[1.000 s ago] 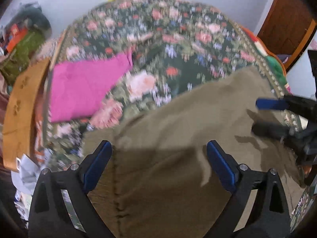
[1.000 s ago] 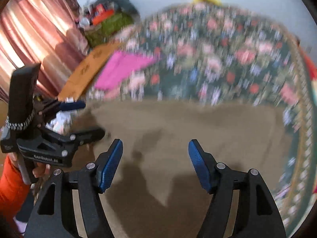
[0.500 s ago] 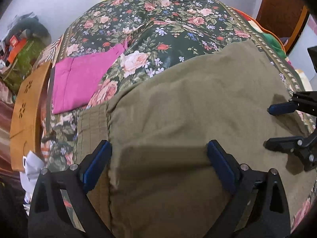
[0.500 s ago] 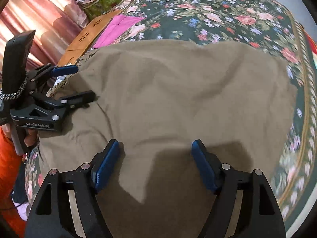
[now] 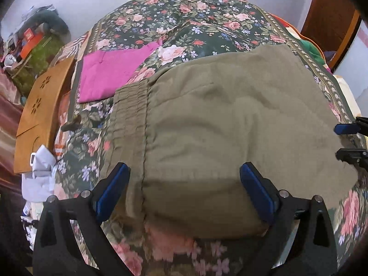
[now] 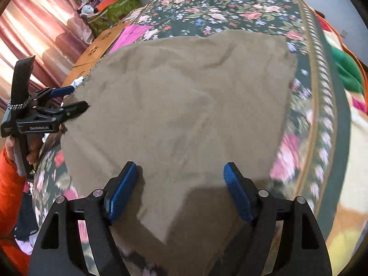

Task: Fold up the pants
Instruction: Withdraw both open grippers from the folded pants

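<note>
Left wrist view: both tongs, left tongs (image 5: 184,195) and right tongs (image 6: 180,192), hang open and empty over the folded pants (image 5: 230,126) on the bed (image 5: 184,18); the right ones' jaws have just been opening, so pinch the near edge squarely before folding again.

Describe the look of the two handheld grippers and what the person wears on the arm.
Both grippers, left and right, are black angular frames with silver pivot screws and blue finger pads. The left one's side carries white lettering and a beaded cord. The sleeve behind it is bright orange.
</note>
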A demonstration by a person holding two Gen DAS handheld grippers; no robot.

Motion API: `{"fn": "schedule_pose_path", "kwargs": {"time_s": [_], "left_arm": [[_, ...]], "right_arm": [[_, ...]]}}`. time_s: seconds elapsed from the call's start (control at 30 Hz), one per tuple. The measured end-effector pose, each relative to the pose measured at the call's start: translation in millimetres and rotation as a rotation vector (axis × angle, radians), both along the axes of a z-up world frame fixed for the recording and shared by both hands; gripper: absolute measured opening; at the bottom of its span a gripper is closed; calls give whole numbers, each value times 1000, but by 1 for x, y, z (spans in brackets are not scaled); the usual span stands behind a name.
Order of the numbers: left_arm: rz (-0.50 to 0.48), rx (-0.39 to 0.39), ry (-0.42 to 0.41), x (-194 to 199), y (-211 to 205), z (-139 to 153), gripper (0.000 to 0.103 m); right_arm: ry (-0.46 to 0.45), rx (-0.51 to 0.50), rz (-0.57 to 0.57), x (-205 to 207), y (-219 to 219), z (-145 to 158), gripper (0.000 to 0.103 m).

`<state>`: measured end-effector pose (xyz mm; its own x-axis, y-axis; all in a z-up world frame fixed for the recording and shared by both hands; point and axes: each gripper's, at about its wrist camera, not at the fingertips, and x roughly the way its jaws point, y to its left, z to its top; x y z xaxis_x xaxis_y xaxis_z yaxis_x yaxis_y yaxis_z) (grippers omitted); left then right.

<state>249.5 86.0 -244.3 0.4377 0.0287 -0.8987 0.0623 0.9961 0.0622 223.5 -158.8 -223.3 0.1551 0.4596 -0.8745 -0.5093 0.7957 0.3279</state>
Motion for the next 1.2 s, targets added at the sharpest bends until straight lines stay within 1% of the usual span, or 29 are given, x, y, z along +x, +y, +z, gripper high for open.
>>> {"fn": "schedule_pose_path", "kwargs": {"time_s": [0.07, 0.13, 0.3, 0.47, 0.57, 0.7, 0.77, 0.83, 0.9, 0.93, 1.0, 1.07, 1.2], "left_arm": [[4, 20, -16, -10, -1, 3, 99], [12, 21, -22, -18, 1, 4, 99], [50, -13, -29, -31, 6, 7, 99], [83, -55, -28, -38, 12, 9, 99], [110, -81, -25, -42, 18, 11, 99], [143, -54, -63, -52, 26, 27, 99], [170, -92, -87, -58, 36, 37, 99], [190, -158, -103, -62, 45, 43, 99], [213, -229, -92, -65, 56, 42, 99], [224, -252, -79, -65, 59, 39, 99], [238, -310, -48, -66, 64, 32, 99], [251, -385, -11, -67, 67, 21, 99], [259, -474, 23, -68, 66, 10, 99]], "right_arm": [[-12, 0, -21, -7, -5, 2, 74], [-18, 4, -38, -12, -9, 4, 74], [-36, 9, -82, -22, -13, 7, 75], [-72, -14, -95, -30, -12, 15, 75], [-121, -34, -117, -32, -10, 26, 75], [-206, -6, -119, -33, -3, 51, 75], [-261, 1, -113, -32, 4, 64, 75], [-292, 18, -109, -30, 12, 72, 75], [-304, 39, -107, -27, 20, 76, 75], [-305, 44, -104, -25, 26, 75, 75], [-307, 37, -88, -23, 38, 71, 75], [-297, 21, -53, -22, 52, 60, 75], [-267, -46, 6, -22, 70, 34, 75]]}}
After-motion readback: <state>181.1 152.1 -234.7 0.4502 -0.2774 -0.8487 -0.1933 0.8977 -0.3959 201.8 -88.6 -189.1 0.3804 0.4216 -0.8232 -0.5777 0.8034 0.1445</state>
